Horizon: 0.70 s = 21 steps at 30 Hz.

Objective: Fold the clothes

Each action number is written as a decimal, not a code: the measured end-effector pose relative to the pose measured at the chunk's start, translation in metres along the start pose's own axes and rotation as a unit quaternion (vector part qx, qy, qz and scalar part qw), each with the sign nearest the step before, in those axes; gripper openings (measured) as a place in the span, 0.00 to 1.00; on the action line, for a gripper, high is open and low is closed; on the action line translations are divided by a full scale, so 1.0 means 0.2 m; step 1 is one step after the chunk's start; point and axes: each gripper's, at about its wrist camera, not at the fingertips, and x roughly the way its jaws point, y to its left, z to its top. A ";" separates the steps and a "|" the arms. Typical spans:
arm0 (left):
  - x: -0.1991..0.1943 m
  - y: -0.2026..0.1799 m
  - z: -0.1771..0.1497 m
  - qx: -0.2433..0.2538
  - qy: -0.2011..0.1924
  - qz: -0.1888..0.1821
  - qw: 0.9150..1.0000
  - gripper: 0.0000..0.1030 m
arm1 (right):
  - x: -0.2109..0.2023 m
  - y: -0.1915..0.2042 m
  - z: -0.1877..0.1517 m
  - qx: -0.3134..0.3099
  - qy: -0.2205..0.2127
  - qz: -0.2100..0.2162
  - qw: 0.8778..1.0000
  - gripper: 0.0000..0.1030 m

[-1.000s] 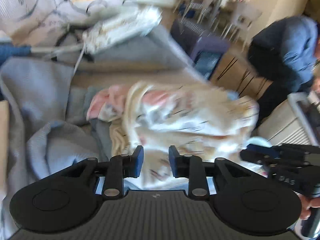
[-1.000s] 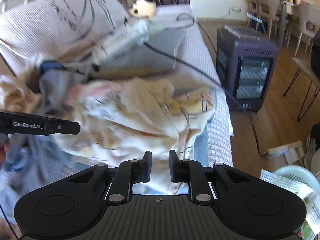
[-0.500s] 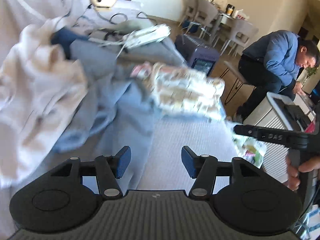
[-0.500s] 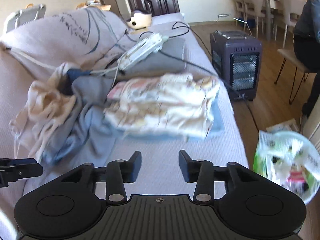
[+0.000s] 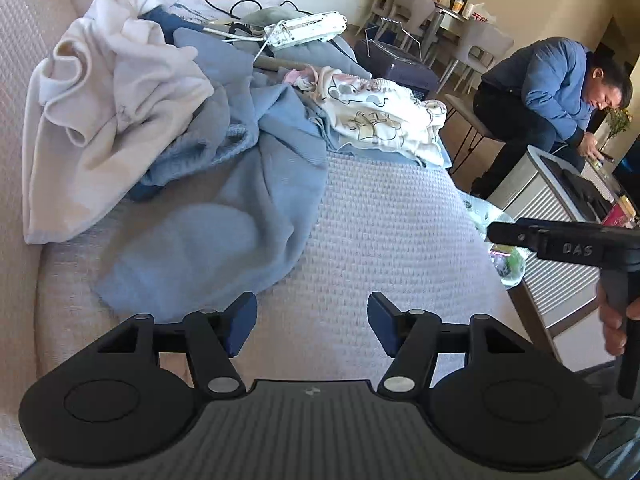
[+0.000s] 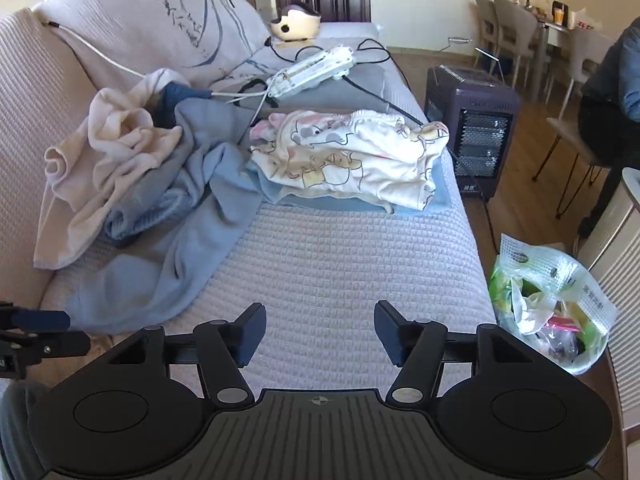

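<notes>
Both grippers hang over the bare waffle-weave sofa cover [image 6: 340,248], the left gripper [image 5: 312,326] and right gripper [image 6: 320,330] empty with jaws spreading; a folded cartoon-print garment [image 6: 360,156] rests near the cover's far edge, beside crumpled blue knit [image 6: 192,216] and cream clothes [image 6: 116,160]

Cream garment [image 6: 120,148] covers part of blue garment [image 6: 180,216]
</notes>
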 end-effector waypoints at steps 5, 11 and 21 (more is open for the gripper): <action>-0.01 0.00 -0.01 0.015 -0.004 -0.003 1.000 0.59 | -0.02 0.01 -0.03 -0.020 -0.012 -0.022 0.999 0.61; -0.01 -0.06 -0.02 0.037 -0.009 -0.003 0.999 0.60 | -0.01 -0.02 -0.04 0.008 -0.009 -0.023 1.000 0.62; -0.01 -0.06 -0.01 0.035 -0.011 -0.002 0.999 0.63 | -0.07 0.00 0.04 -0.030 -0.011 -0.048 0.998 0.69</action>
